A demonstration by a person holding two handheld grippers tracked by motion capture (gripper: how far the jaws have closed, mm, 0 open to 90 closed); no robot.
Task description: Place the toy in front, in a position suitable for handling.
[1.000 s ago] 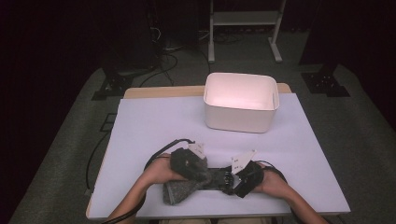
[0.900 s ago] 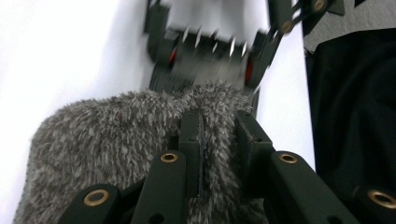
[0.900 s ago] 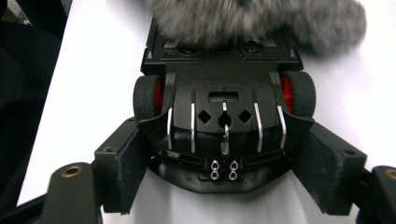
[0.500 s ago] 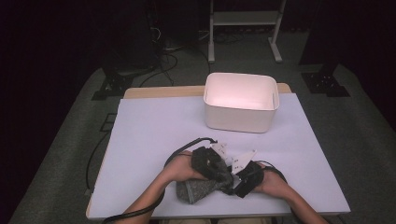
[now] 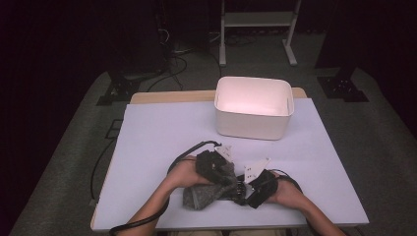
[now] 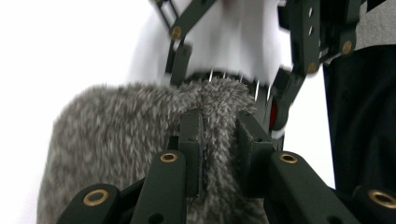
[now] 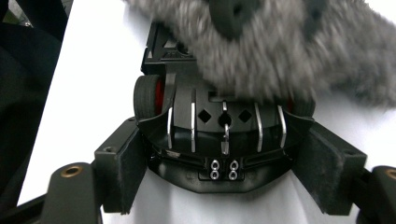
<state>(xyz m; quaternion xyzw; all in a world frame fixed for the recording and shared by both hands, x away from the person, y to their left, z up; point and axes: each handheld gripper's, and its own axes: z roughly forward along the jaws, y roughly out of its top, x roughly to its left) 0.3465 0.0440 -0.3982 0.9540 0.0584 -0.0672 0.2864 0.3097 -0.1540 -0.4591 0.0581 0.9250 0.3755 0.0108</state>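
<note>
A grey fuzzy cloth [image 5: 202,195] lies bunched near the table's front edge, between both hands. My left gripper [image 5: 224,173] is shut on a fold of the cloth [image 6: 116,135], which is pinched between its pads [image 6: 219,135]. My right gripper [image 5: 242,189] faces it from the right, jaws wide, their pads pressing both sides of a black wheeled object [image 7: 224,126] with red hubs. The cloth [image 7: 289,51] drapes over the far end of that object. In the left gripper view the object's red hub [image 6: 273,114] peeks out just behind the cloth.
A white bin [image 5: 253,105] stands open at the back of the pale table [image 5: 162,132], right of centre. Cables trail from both grippers along the front edge. Dark floor, cables and a metal stand lie beyond the table.
My left hand has shifted right toward the right gripper, dragging the cloth with it and bunching it up. The right hand has held still.
</note>
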